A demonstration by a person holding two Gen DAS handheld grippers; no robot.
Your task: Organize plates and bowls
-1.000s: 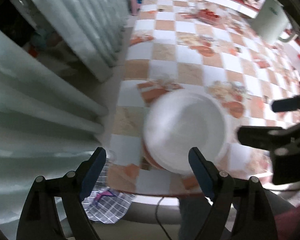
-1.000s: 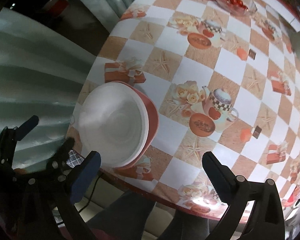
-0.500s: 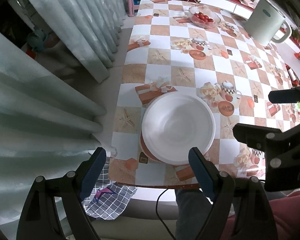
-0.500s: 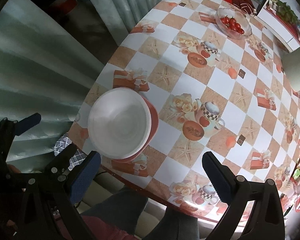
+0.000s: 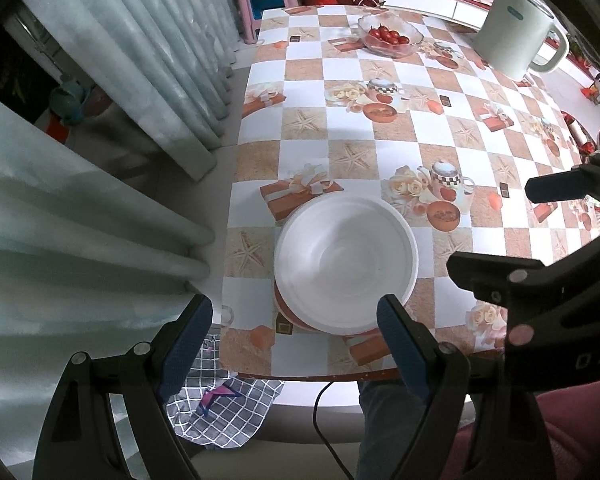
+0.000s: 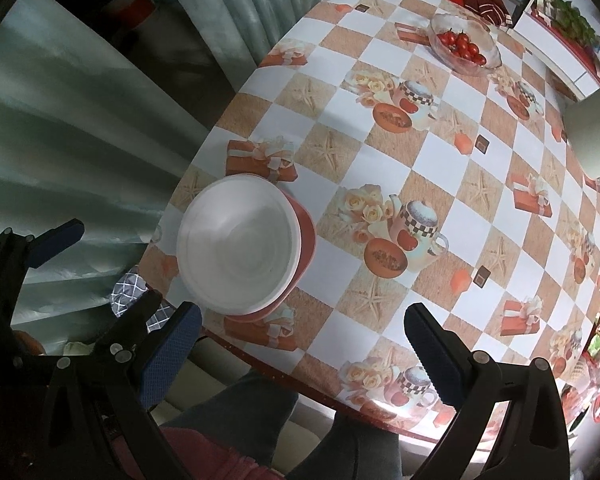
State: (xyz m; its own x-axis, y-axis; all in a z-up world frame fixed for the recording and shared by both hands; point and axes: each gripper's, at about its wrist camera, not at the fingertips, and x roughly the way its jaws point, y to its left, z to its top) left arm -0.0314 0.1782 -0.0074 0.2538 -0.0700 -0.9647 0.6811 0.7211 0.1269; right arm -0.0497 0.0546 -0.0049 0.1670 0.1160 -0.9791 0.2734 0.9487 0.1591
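A white bowl (image 5: pixel 346 264) sits nested in a red bowl (image 6: pixel 305 236) near the table's front left corner; it also shows in the right wrist view (image 6: pixel 238 248). My left gripper (image 5: pixel 296 336) is open and empty, held above and just in front of the stack. My right gripper (image 6: pixel 302 344) is open and empty, above the table's front edge to the right of the stack; it also shows at the right of the left wrist view (image 5: pixel 540 232).
The table (image 5: pixel 380 160) has a checkered orange and white cloth. A glass bowl of tomatoes (image 5: pixel 388 36) and a white jug (image 5: pixel 516 36) stand at the far end. Curtains (image 5: pixel 120 80) hang left of the table. A checked cloth (image 5: pixel 228 404) lies below the front edge.
Both grippers have risen and pulled back from the bowl stack, so more of the table shows. The stack has stayed in place.
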